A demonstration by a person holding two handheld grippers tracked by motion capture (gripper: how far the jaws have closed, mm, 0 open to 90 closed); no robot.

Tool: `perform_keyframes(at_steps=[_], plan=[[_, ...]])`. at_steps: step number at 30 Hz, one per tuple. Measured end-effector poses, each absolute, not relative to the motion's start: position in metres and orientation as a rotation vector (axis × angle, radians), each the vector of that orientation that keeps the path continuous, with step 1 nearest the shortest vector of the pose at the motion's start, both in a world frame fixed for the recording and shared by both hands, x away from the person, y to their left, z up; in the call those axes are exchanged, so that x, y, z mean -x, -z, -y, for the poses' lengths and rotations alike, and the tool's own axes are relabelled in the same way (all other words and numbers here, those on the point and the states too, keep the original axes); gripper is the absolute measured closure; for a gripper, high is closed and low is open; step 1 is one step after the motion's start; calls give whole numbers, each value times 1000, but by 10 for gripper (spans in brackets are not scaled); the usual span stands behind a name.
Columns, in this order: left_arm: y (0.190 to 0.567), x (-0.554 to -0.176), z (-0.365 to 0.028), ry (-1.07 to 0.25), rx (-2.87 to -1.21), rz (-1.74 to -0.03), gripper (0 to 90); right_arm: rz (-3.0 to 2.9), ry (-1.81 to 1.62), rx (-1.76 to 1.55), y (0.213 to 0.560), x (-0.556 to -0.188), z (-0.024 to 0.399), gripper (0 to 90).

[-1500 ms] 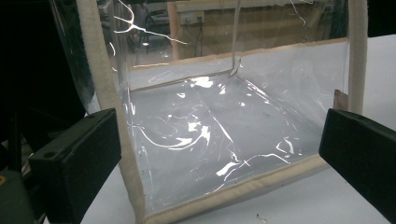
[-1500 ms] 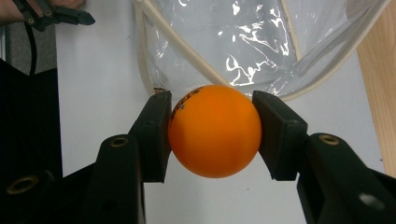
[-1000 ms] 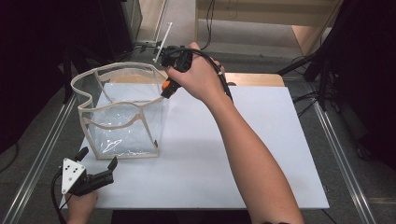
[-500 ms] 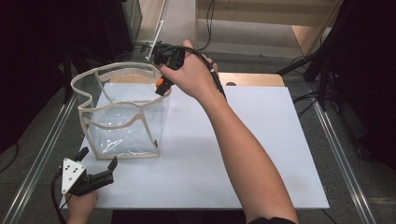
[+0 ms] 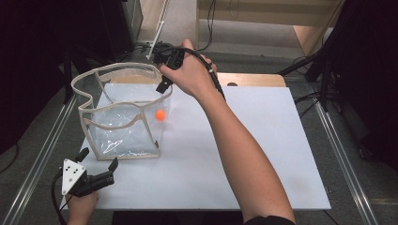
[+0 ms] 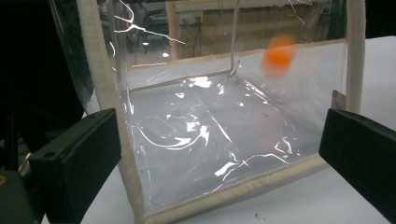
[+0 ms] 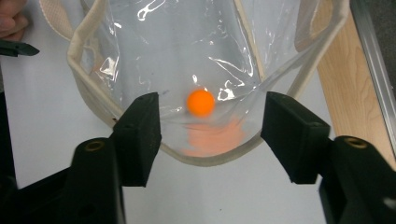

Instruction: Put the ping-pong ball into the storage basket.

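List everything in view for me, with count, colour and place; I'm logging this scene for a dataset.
clear bag: one, transparent with beige trim, upright and open on the left of the board.
orange ball: one, orange, inside the bag below the right gripper, blurred in the left gripper view.
white board: one, white, covering the table.
wooden table: one, light wood, showing past the board's far edge.
left gripper: one, black with a grey plate, near the bag's near corner, jaws open.
right gripper: one, black, above the bag's mouth, jaws just opened, nothing between them.
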State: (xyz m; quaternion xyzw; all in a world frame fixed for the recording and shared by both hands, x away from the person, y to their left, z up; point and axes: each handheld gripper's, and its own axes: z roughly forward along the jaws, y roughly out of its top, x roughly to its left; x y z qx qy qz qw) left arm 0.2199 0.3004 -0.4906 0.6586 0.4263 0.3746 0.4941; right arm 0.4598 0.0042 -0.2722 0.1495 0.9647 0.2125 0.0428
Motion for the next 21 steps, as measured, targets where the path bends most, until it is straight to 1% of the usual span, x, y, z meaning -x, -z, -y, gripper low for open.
perform_keyframes(at_steps=[7, 15, 21], plan=[[491, -220, -300, -911, -1601, -1035, 0, -2906, -695, -492, 267, -450, 11, 236], [491, -220, -300, -912, -1601, -1034, 0, -2901, -738, -523, 271, -435, 32, 155], [491, -220, -299, -917, -1602, -1033, 0, -2889, -767, -548, 280, -426, 46, 96]])
